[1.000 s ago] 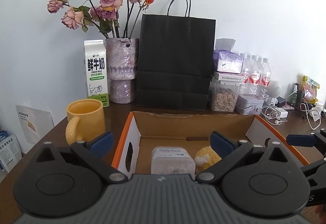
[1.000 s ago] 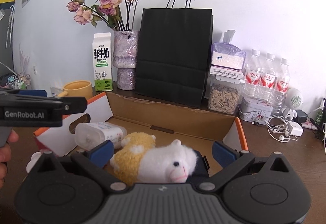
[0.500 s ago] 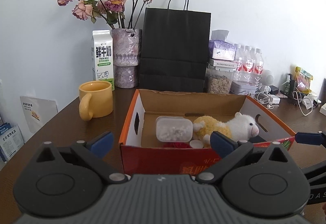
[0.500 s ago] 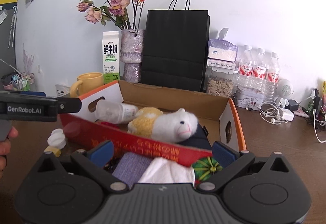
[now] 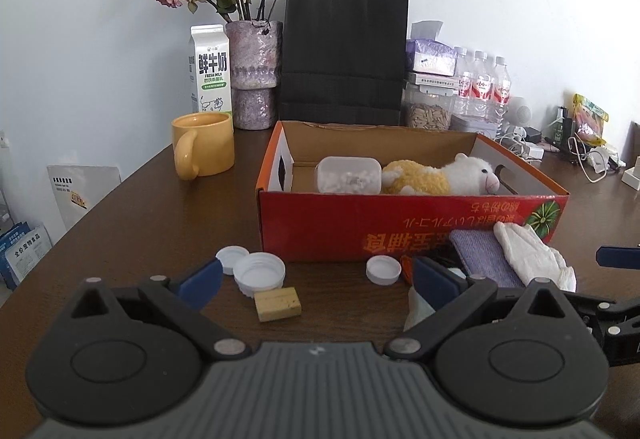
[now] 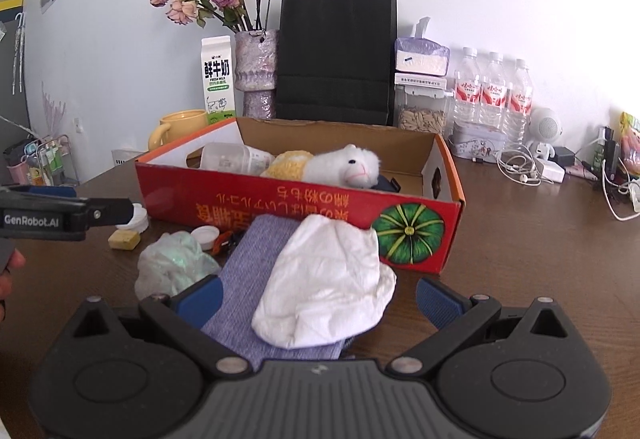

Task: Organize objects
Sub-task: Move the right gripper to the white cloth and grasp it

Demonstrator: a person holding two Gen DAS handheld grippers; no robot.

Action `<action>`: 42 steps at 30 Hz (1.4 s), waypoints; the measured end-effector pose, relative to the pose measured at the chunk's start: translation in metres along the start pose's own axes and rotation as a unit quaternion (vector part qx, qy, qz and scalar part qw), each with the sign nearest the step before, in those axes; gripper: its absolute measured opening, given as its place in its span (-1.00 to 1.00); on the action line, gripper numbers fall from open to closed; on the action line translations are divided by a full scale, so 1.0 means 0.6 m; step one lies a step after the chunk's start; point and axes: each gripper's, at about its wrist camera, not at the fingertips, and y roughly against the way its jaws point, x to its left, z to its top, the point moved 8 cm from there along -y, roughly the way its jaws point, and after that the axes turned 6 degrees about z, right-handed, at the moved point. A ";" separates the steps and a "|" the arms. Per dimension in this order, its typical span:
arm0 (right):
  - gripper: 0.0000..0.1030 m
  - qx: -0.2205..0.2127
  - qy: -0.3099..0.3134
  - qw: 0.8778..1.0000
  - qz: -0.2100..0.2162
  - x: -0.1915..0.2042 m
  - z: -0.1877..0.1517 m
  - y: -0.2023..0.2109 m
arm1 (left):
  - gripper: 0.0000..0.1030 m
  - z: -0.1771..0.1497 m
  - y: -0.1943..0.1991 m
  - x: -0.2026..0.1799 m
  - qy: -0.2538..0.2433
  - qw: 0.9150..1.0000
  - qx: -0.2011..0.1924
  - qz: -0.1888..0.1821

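Both tongs [image 5: 316, 285] [image 6: 318, 297] have backed off the box [image 5: 400, 223], spread wide, empty.

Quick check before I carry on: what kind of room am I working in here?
Most likely a lived-in home or small office, at a brown wooden table against a plain wall. Pointers: a vase of dried roses, a milk carton, and tangled chargers and earphones.

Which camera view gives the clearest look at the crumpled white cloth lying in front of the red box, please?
The right wrist view. There the white cloth lies whole and large, between the open fingers of the right gripper, resting on the purple fabric. The left wrist view shows it only small, near the right edge, beside the red box.
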 end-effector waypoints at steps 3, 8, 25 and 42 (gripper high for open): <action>1.00 0.002 -0.003 1.000 0.000 0.000 -0.009 0.009 | 1.00 -0.014 0.013 -0.003 -0.004 1.000 0.005 -0.009; 1.00 0.005 -0.009 1.000 -0.004 -0.004 -0.013 0.010 | 1.00 -0.023 0.025 -0.018 -0.012 1.000 0.007 -0.022; 0.77 0.038 -0.032 0.999 0.002 -0.017 0.000 -0.075 | 1.00 -0.018 0.023 -0.020 -0.008 1.000 0.008 -0.016; 0.30 -0.002 -0.032 0.999 0.006 -0.020 0.001 -0.058 | 1.00 -0.020 0.017 -0.033 -0.014 1.000 0.013 -0.017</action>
